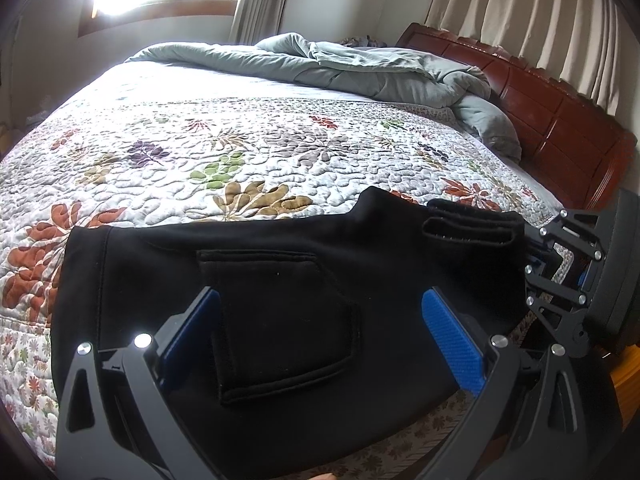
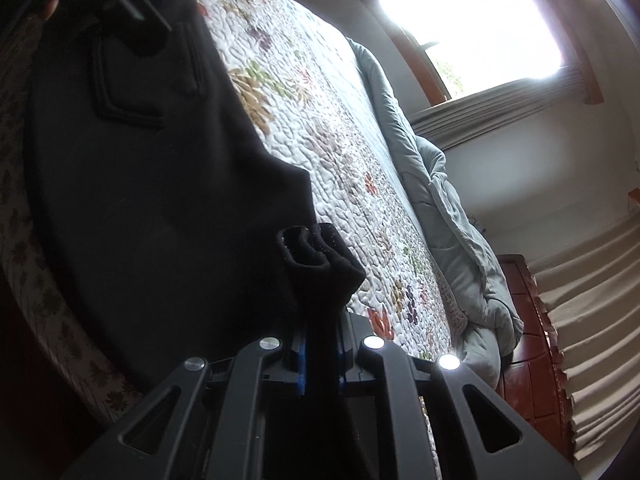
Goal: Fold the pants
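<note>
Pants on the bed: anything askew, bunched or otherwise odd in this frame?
The black pants lie mostly flat on the floral quilt, pocket up. Only their end at the right gripper is bunched into a roll, clamped between its pads. Nothing looks damaged.

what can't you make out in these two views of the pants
- Left wrist view: near part of the black pants is cut off by the bottom edge and the open left gripper.
- Right wrist view: the fabric end inside the right gripper is hidden by its fingers.
- Window: blown out by glare.
</note>
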`<state>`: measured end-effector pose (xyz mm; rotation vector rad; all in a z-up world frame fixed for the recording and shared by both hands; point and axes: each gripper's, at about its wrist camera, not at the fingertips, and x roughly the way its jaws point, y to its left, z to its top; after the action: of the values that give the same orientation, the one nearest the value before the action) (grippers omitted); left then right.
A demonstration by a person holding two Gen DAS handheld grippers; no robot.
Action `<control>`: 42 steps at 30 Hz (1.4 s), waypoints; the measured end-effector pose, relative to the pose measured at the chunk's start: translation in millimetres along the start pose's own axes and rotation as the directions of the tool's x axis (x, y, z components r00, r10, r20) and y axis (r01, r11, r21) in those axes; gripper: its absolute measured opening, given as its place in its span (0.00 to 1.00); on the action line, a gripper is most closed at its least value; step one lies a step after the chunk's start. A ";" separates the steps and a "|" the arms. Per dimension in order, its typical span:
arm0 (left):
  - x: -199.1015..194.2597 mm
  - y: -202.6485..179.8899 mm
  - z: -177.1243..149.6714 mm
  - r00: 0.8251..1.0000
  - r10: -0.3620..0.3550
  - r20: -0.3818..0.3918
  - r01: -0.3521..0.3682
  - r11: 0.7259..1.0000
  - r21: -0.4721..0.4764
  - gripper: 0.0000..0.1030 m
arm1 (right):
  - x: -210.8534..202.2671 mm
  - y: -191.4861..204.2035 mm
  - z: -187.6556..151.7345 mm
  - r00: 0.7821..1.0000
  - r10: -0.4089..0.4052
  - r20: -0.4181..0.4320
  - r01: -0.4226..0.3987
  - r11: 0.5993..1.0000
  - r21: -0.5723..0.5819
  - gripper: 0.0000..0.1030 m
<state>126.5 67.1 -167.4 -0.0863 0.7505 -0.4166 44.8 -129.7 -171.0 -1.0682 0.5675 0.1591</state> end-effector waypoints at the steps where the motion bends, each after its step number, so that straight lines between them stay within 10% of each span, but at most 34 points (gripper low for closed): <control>1: 0.2 -0.1 -0.3 1.000 0.001 -0.002 -0.001 1.000 0.001 0.97 | 0.5 1.6 -0.4 1.000 0.004 -0.002 -0.004 1.000 -0.002 0.10; 27: 10.4 -1.0 -2.2 0.999 0.014 -0.034 -0.014 1.000 0.004 0.97 | 7.4 29.3 -14.7 0.978 0.202 -0.048 -0.203 0.979 -0.009 0.17; 33: 11.2 5.2 -2.8 0.998 0.000 -0.062 -0.003 0.999 -0.049 0.97 | -9.5 -3.2 -15.4 0.875 0.483 0.020 -0.481 0.864 0.150 0.36; 42: -24.6 11.3 -7.3 0.995 0.067 -0.071 -0.079 0.981 -0.175 0.97 | 24.8 -48.4 -28.9 0.730 0.680 0.072 -0.636 0.637 0.434 0.28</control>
<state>109.2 87.7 -159.4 -0.2126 0.8519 -0.2832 74.2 -181.7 -156.1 -0.3825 1.0260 0.6039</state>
